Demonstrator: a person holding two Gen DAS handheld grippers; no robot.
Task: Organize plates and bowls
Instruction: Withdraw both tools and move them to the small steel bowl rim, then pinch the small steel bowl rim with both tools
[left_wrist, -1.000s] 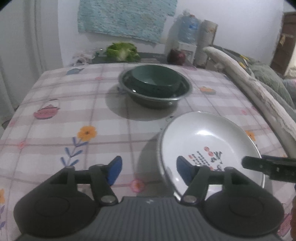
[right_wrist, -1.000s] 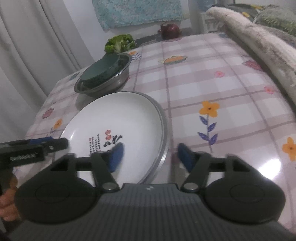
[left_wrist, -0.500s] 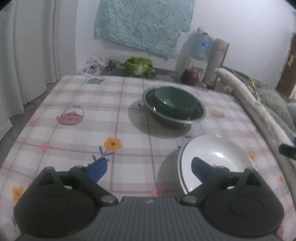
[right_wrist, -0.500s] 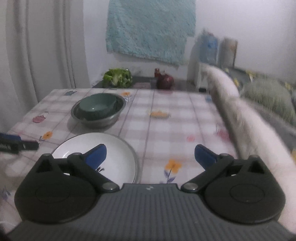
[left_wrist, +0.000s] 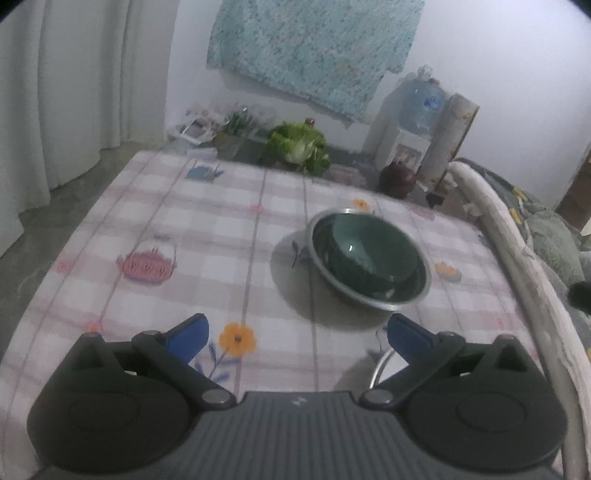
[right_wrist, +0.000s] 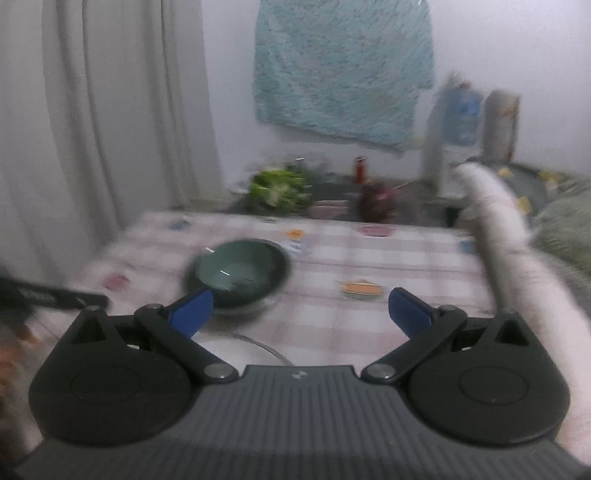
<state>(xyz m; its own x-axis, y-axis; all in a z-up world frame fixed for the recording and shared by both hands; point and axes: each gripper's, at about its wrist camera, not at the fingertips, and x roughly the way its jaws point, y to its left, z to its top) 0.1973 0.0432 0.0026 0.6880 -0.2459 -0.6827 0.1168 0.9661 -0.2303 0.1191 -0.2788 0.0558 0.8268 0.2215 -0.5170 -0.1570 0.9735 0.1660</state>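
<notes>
The white plate (left_wrist: 382, 363) now shows only as a sliver of rim at my left claw's 5 o'clock; a second ago it filled the lower right of that view with its printed centre in plain sight. In the right view, which is blurred, its rim (right_wrist: 258, 345) peeks out just above the claw body at 6 o'clock, where a second ago it spread across the frame. The green bowl (left_wrist: 373, 256) sits nested inside the steel basin (left_wrist: 406, 301) on the checked tablecloth (left_wrist: 184, 229), past centre toward 2 o'clock, further down the frame than before. More of the room has come into view: curtain, blue cloth on the wall, cabbage (left_wrist: 299, 146) at 12 o'clock beyond the table's far edge.

My left claw (left_wrist: 298, 335) is tilted down over the cloth, its jaws spreading as wide as they go, nothing between them but bare tablecloth; a second ago its right pad overlapped the plate. My right claw (right_wrist: 301, 312) points more level toward the far wall, jaws wide and empty, whereas earlier its pads straddled the plate's edge. The left tool's dark finger (right_wrist: 55, 297) crosses the right view at 9 o'clock.
</notes>
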